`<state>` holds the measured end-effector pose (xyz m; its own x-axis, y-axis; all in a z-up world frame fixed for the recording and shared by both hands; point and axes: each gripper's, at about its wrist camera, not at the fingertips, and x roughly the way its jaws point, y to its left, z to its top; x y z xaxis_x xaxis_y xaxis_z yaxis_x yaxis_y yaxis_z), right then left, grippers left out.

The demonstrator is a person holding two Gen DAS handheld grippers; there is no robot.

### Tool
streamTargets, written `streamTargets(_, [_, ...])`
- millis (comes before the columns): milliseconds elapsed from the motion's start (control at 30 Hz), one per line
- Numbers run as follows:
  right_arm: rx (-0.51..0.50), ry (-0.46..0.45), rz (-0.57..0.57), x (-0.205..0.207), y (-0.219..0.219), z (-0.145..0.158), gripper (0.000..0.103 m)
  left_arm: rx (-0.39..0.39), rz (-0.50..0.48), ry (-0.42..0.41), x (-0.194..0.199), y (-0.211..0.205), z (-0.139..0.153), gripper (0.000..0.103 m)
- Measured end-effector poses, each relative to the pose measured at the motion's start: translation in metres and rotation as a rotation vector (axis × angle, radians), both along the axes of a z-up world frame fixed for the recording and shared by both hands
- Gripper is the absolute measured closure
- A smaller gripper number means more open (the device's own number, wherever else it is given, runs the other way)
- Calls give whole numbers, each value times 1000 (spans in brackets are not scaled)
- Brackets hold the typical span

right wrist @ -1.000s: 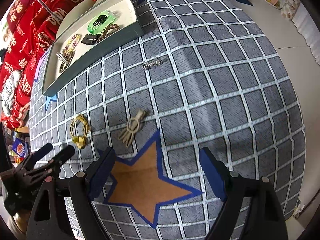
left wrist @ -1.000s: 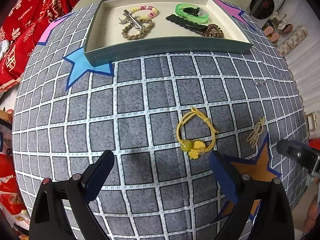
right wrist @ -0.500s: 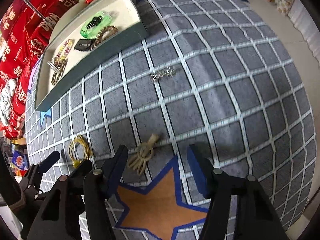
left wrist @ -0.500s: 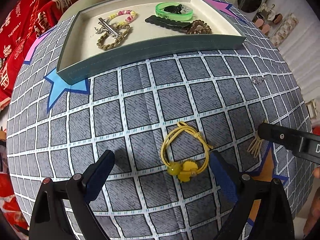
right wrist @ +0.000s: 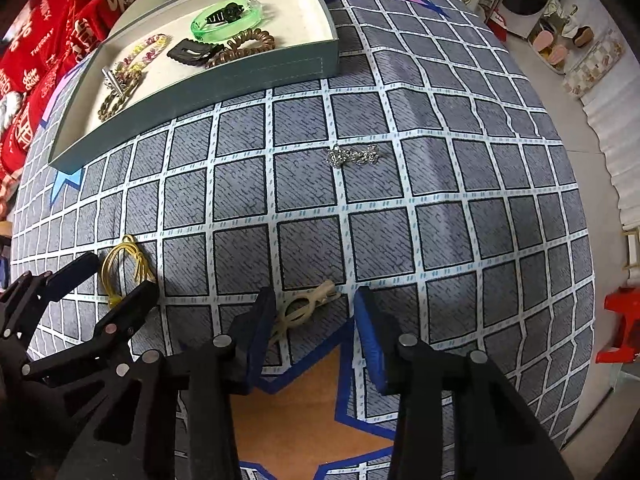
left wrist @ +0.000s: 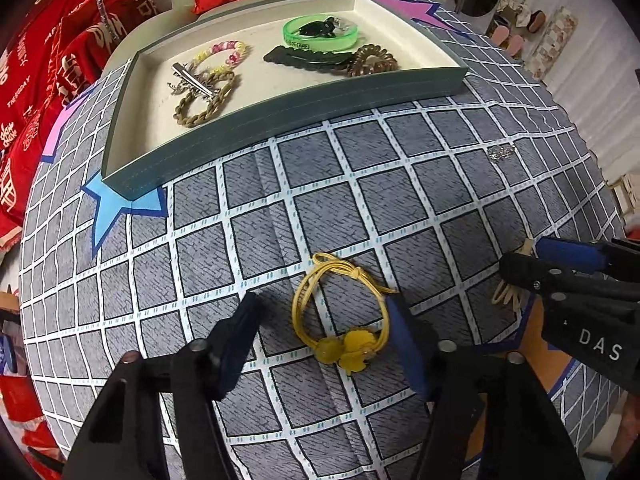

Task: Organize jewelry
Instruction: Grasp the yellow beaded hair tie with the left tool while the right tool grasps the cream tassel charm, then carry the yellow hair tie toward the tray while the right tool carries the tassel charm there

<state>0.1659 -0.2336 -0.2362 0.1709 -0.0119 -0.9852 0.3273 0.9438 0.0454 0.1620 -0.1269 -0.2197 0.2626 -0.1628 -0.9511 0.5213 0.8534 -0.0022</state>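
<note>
A yellow hair tie with yellow beads lies on the grey checked cloth. My left gripper straddles it with jaws closing; the right pad is at the tie's edge and the left pad stands apart. A beige hair clip lies at the tip of the orange star. My right gripper is over it with jaws closing, and the left finger overlaps the clip's tail. A silver chain lies loose farther back. The grey-green tray at the back holds a green bangle, a black clip, hair ties and a beaded bracelet.
The two grippers stand close side by side: the right gripper shows at the left wrist view's right edge. Red cushions lie beyond the table's left side. The table's right edge drops to a floor with shoes and a red stool.
Both grippers have come down closer to the cloth and their jaws have narrowed. The yellow tie now sits between the left fingers, the beige clip between the right fingers.
</note>
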Motion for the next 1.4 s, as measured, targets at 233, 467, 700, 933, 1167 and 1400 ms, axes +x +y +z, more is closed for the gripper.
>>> streamTargets(233, [-5,3,12,-2,4,0,61,-14,-2,-1,-3,10,2,62])
streamTargets(467, [-11,-5,18,5,10,0,67,-62,19,27,1,17,5,89])
streamTargets(700, [12,-23,0,-3,3,1,92,-100,33,30,-4,30,14,89])
streamTargets(933, [118,-60,-56,-25,-18,3,92,-143,79,41,-9,56,29,89])
streamTargets(1167, [165,-66,-97,-40,-40,6,92,-180,115,57,-10,69,40,89])
streamTargets(1400, [177,-71,-112,-47,-44,10,92,-165,127,66,-10,70,39,89])
